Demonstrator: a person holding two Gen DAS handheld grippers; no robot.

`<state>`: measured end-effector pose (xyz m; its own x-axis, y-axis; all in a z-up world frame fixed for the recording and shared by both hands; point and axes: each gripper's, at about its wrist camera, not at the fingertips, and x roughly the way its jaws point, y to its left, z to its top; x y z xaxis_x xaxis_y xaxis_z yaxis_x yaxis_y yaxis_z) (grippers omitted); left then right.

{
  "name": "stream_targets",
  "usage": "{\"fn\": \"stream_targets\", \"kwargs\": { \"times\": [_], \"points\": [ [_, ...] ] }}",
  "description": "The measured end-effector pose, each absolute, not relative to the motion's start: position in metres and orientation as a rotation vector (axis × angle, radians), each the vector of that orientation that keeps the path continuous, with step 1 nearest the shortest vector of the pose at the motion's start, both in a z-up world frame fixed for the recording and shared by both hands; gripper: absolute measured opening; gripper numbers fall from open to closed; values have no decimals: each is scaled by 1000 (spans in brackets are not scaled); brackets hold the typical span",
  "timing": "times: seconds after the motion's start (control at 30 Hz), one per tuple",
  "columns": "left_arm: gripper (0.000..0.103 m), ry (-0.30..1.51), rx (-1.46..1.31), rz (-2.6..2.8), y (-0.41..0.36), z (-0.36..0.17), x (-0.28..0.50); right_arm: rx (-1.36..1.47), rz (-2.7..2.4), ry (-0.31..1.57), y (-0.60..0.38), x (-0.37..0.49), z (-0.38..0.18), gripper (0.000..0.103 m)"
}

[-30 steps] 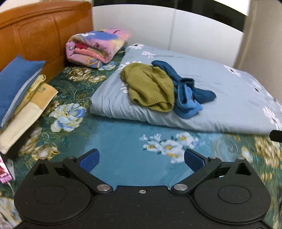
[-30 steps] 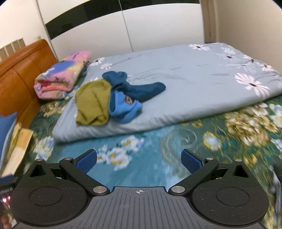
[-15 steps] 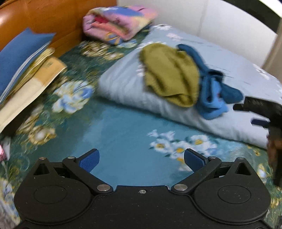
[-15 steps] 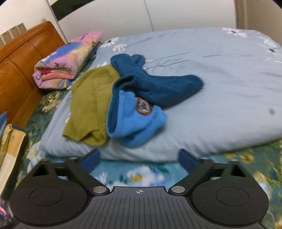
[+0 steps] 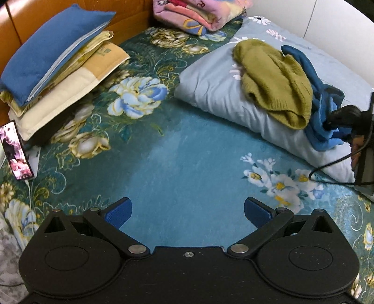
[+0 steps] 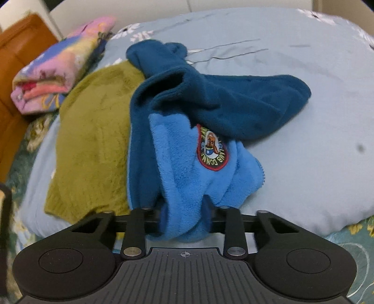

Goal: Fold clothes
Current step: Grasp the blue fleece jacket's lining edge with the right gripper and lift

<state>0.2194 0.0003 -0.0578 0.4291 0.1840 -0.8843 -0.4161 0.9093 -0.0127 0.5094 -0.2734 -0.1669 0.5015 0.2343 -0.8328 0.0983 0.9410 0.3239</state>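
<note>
I am pinching the near light-blue edge of the blue fleece garment (image 6: 201, 163) with my right gripper (image 6: 184, 217), its fingers closed on the fabric. The fleece is lying crumpled on a pale grey quilt (image 6: 315, 98), overlapping an olive sweater (image 6: 93, 145) to its left. My left gripper (image 5: 187, 210) is hovering wide apart and empty over the teal floral bedsheet (image 5: 182, 152). Far left, pillows (image 5: 53, 53) and a folded pink blanket (image 5: 198, 14) are sitting against the wooden headboard (image 6: 14, 70).

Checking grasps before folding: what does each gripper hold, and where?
Right gripper pinches the blue fleece garment at its near light-blue edge; left gripper holds nothing.
</note>
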Motion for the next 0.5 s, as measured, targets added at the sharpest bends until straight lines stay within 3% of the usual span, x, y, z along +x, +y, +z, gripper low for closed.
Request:
{"fn": "stream_targets", "kwargs": {
  "times": [0.07,0.5],
  "points": [
    [101,1062,-246,370,-1,-56,221,407,82,1028,-287,503,-159,9],
    [101,1009,-264,282,-22,-35,219,182,-124,890,-368,430,-93,5]
  ]
}}
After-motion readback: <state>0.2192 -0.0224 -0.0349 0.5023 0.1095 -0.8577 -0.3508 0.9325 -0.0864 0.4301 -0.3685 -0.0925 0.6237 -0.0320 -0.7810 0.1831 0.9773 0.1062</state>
